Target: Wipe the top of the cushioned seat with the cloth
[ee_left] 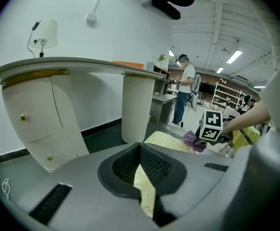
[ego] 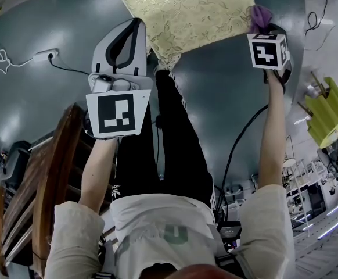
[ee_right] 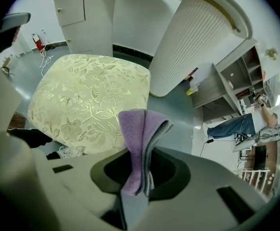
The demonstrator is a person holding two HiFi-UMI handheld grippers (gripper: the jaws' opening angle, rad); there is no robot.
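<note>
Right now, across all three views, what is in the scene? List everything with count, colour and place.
cushioned seat: one, pale gold floral, on the floor ahead
cloth: one, purple, by the seat's right corner
desk: one, white, curved, beyond the seat
lamp: one, white, on the desk
power strip: one, white, on the floor at left
wooden frame: one, brown, at the person's left
left gripper: jaws together, empty, near the seat's left corner
right gripper: shut on the cloth
</note>
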